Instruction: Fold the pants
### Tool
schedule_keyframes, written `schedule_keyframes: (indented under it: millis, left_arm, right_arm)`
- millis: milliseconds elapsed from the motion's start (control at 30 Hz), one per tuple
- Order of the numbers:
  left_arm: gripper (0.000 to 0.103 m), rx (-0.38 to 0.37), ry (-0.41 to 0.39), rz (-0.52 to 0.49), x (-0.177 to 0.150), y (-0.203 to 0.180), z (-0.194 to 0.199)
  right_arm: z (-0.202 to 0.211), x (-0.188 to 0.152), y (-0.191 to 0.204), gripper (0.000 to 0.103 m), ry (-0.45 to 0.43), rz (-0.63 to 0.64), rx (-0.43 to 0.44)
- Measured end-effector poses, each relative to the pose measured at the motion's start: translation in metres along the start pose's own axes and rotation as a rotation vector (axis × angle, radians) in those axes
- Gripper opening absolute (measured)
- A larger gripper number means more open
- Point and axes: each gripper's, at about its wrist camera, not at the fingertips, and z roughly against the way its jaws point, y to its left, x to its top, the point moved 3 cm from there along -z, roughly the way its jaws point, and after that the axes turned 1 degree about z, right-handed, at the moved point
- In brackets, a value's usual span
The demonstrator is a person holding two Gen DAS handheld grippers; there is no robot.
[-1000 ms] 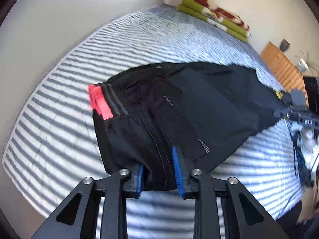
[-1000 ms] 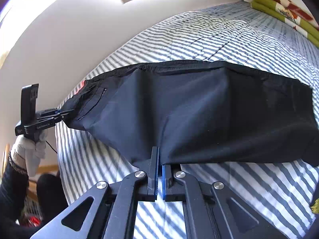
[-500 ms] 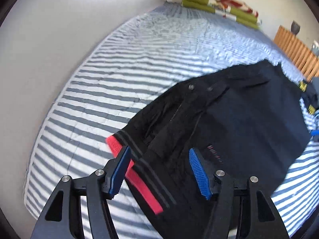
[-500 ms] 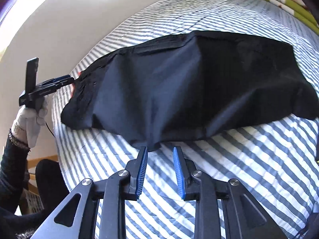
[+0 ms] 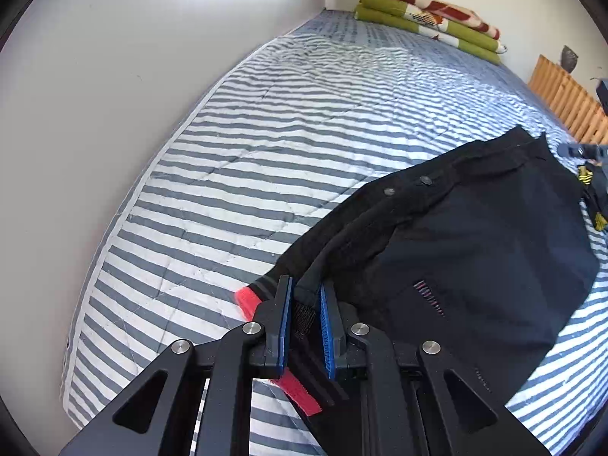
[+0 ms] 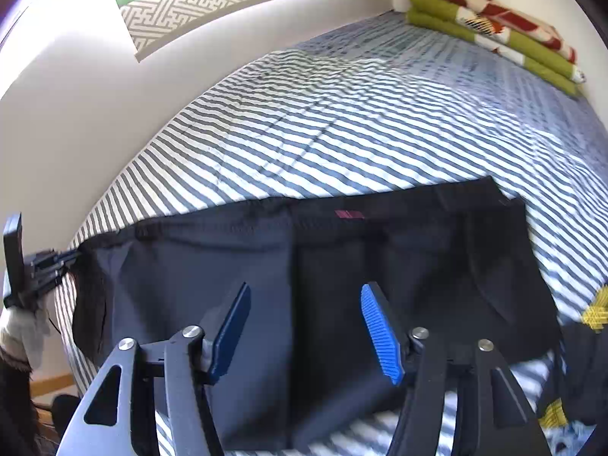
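Note:
Black pants (image 5: 475, 247) with a red band (image 5: 250, 302) lie spread across the striped bed. In the left wrist view my left gripper (image 5: 306, 321) is closing its jaws on a raised fold of the waistband next to the red band, and the blue pads pinch the cloth. The right wrist view shows that same left gripper (image 6: 72, 256) at the pants' (image 6: 342, 266) left corner. My right gripper (image 6: 304, 326) hovers over the middle of the pants, its jaws opening, with nothing pressed between them. Its tip (image 5: 566, 149) shows at the pants' far corner.
The striped quilt (image 5: 304, 133) runs along a white wall on the left. A folded green and red blanket (image 6: 494, 26) lies at the bed's far end. A dark garment with yellow marks (image 6: 592, 315) lies to the right. A wooden slatted piece (image 5: 562, 102) stands beyond. A gloved hand (image 6: 22, 326) holds the left gripper.
The right gripper let go of the pants' edge, opened wide and moved over the cloth. The left gripper released, opened, then closed on the waistband. The pants dropped flat onto the bed.

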Motion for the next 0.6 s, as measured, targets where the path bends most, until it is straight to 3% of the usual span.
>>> schedule_keyframes:
  millis: [67,167,267,333,367,500,533,600]
  left_arm:
    - [0.015,0.005,0.002,-0.008,0.003,0.0,-0.005]
    - [0.015,0.001,-0.012,-0.016,0.006,0.001,-0.004]
    - [0.015,0.006,-0.014,0.018,0.015,0.014,-0.021]
    - [0.015,0.023,-0.02,0.068,0.021,0.022,-0.027]
    - [0.015,0.02,-0.012,0.081,0.022,0.024,-0.032]
    - [0.02,0.04,0.013,0.013,0.019,0.017,-0.041]
    - [0.02,0.04,0.015,0.002,0.019,0.016,-0.04]
    - [0.03,0.041,0.022,0.001,0.017,0.016,-0.035]
  right_arm:
    - [-0.029,0.018,0.003,0.057,0.019,-0.004,-0.052]
    - [-0.067,0.023,0.014,0.054,0.111,0.024,-0.044]
    - [-0.088,0.025,0.016,0.053,0.14,0.067,-0.064]
    - [-0.099,0.038,0.0,0.051,0.118,0.035,-0.196]
    - [-0.098,0.045,-0.011,0.051,0.096,-0.018,-0.213]
    - [-0.048,0.049,-0.043,0.051,-0.035,-0.16,-0.023]
    - [-0.033,0.043,-0.05,0.051,-0.066,-0.161,-0.007]
    - [0.003,0.024,-0.073,0.051,-0.115,-0.191,-0.017]
